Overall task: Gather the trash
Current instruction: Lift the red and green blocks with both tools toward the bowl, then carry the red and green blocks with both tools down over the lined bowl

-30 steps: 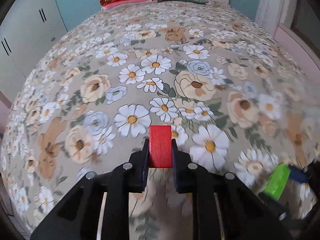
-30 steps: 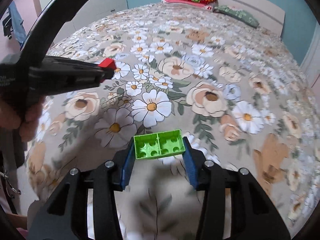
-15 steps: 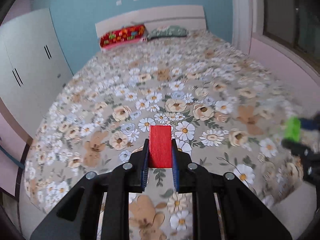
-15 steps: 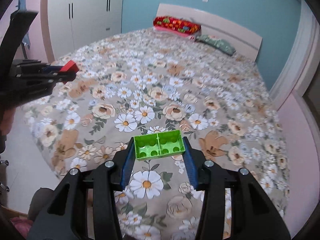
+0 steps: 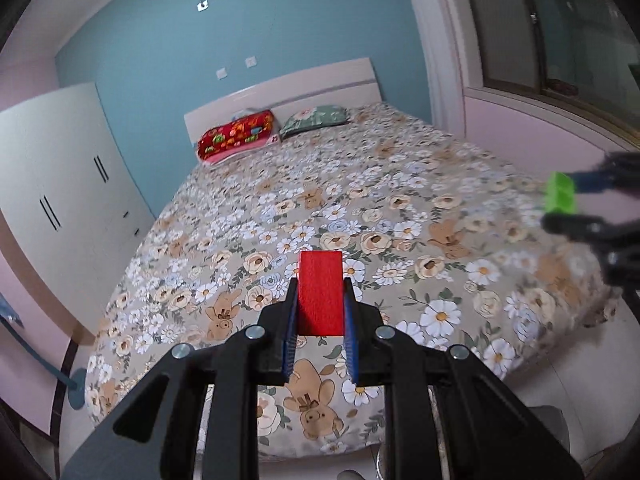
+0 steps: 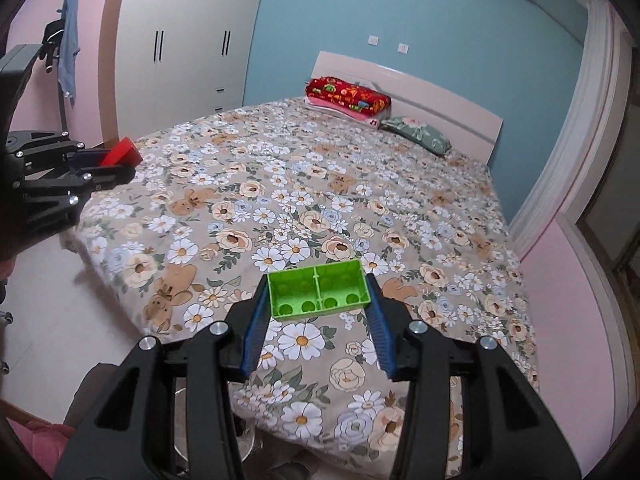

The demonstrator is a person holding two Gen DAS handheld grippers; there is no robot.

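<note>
Left hand-held gripper [image 5: 320, 300] clamped tight on red block [image 5: 321, 290], block upright between the pads, held in air above the foot edge of the bed [image 5: 400, 208]. Right hand-held gripper [image 6: 318, 296] partly open, pads pressing the ends of green toy brick [image 6: 318, 290], hollow underside facing camera, also in air over the foot edge. Floral bedspread; red pillow [image 6: 346, 96] and green pillow [image 6: 418, 132] at headboard edge. White wardrobe [image 6: 180, 48] beside bed.

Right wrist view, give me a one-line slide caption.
Right tool grips a green brick above the floral bed.
</note>
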